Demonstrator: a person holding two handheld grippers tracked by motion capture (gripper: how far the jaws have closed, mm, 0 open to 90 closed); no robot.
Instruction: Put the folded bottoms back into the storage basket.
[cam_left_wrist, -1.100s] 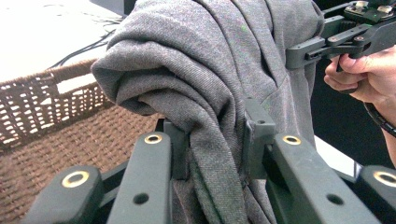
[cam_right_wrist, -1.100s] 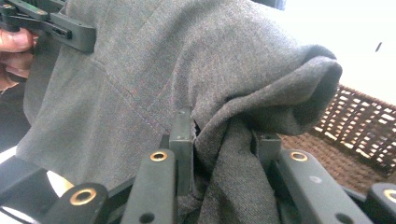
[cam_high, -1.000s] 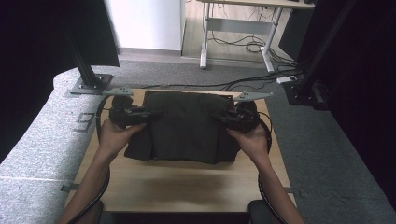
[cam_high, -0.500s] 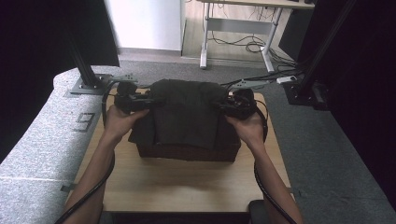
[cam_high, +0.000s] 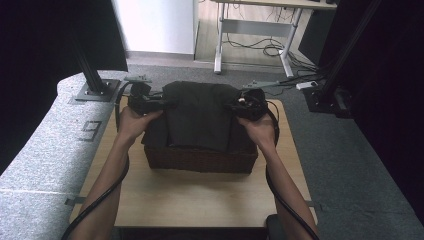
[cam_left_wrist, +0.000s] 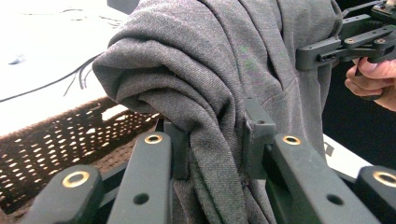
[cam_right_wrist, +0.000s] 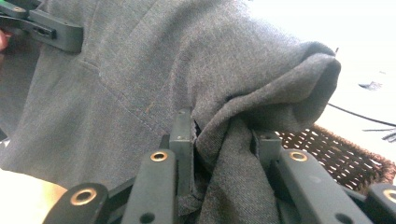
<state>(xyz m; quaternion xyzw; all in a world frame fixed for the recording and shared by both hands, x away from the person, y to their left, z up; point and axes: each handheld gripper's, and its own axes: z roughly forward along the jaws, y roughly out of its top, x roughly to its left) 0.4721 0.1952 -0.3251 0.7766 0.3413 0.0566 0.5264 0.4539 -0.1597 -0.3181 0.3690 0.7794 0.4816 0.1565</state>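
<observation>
1. The cloth (cam_high: 200, 115) and both hands have moved toward the table's far edge since the earlier frames; the basket's (cam_high: 200, 161) near wall is now uncovered.
2. The left gripper (cam_high: 152, 103) and right gripper (cam_high: 240, 106) each clamp a bunched end of the cloth, which is held over the basket.
3. The cloth hides the basket's inside.

Your forearms are bare, no sleeves. Your black two-jaw left gripper (cam_left_wrist: 212, 154) and black two-jaw right gripper (cam_right_wrist: 224, 149) carry brass-ringed screws and trail black cables.
</observation>
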